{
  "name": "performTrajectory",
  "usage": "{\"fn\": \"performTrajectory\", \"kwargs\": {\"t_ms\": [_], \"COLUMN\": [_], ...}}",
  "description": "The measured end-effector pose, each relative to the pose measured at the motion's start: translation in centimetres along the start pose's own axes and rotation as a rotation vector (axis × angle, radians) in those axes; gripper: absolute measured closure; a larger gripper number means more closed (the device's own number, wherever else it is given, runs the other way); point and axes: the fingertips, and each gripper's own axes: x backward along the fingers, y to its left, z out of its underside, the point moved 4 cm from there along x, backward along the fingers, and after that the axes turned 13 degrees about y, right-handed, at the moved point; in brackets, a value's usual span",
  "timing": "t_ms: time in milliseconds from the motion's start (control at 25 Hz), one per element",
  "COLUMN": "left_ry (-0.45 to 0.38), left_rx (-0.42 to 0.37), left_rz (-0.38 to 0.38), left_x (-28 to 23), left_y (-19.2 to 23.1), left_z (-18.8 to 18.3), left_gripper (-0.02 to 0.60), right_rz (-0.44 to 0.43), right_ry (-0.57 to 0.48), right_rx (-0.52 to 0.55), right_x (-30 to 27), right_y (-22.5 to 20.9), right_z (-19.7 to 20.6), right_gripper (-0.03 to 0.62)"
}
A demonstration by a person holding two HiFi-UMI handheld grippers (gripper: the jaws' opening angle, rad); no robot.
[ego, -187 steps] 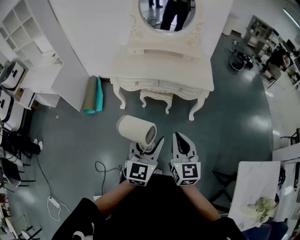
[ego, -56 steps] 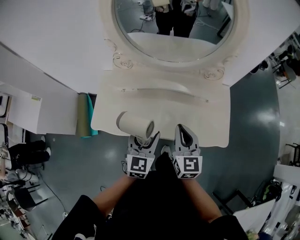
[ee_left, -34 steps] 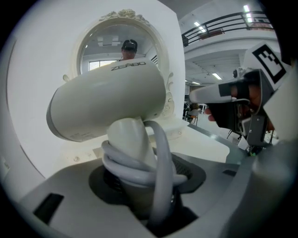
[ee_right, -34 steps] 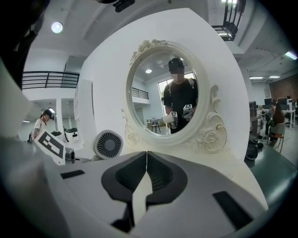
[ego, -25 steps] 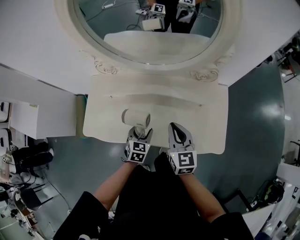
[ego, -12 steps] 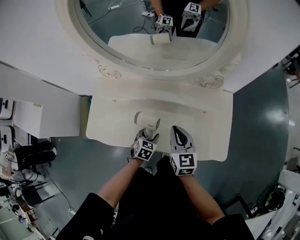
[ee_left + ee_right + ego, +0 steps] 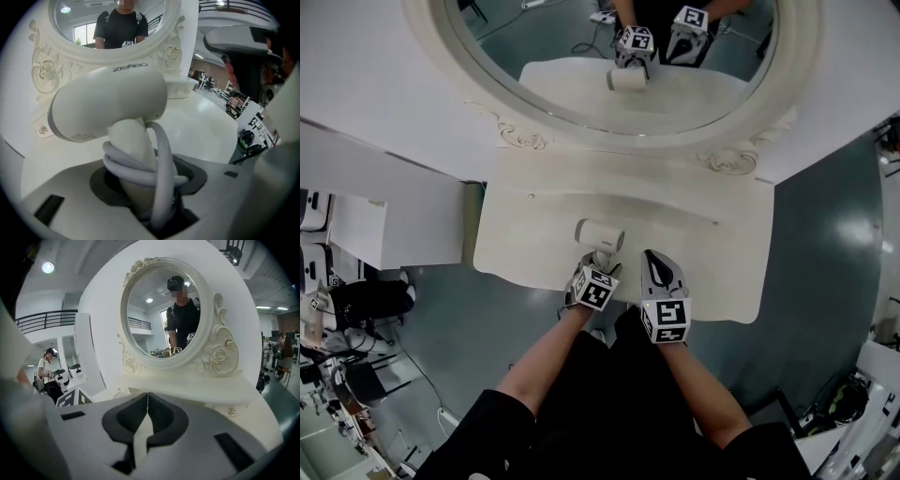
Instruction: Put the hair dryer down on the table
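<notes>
A cream-white hair dryer (image 7: 600,233) is over the front middle of the white dressing table (image 7: 712,253), barrel pointing left. My left gripper (image 7: 597,265) is shut on its handle, just inside the table's front edge. In the left gripper view the hair dryer (image 7: 108,105) fills the frame, and a grey cord (image 7: 159,164) is wound round the handle between the jaws. Whether the dryer touches the tabletop I cannot tell. My right gripper (image 7: 657,260) is beside it on the right, shut and empty. Its jaws meet in the right gripper view (image 7: 147,405).
A large oval mirror (image 7: 581,84) in a carved frame stands at the back of the table, above a raised ledge (image 7: 628,183). A white cabinet (image 7: 375,234) and a rolled mat (image 7: 472,206) stand to the table's left. Grey floor (image 7: 825,234) lies to the right.
The left gripper has carried the hair dryer a little further in over the tabletop and tilted. The right gripper stayed shut beside it.
</notes>
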Motion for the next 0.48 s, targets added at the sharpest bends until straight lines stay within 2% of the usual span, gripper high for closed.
{"fn": "performTrajectory", "kwargs": {"t_ms": [200,480], "left_ry": [0.035,0.070], "left_rx": [0.006,-0.035], "left_rz": [0.019,0.047], "left_x": [-0.8,-1.5], "left_y": [0.2,-0.1], "left_z": [0.2,0.5], "left_gripper": [0.339,0.337], "right_rz": [0.008,0.024], "right_ry": [0.000,0.040], "right_rx": [0.005,-0.020], "right_x": [-0.3,-0.8], "right_y": [-0.5,-1.5], "right_z": [-0.1,1.1], "right_gripper": [0.576,0.576]}}
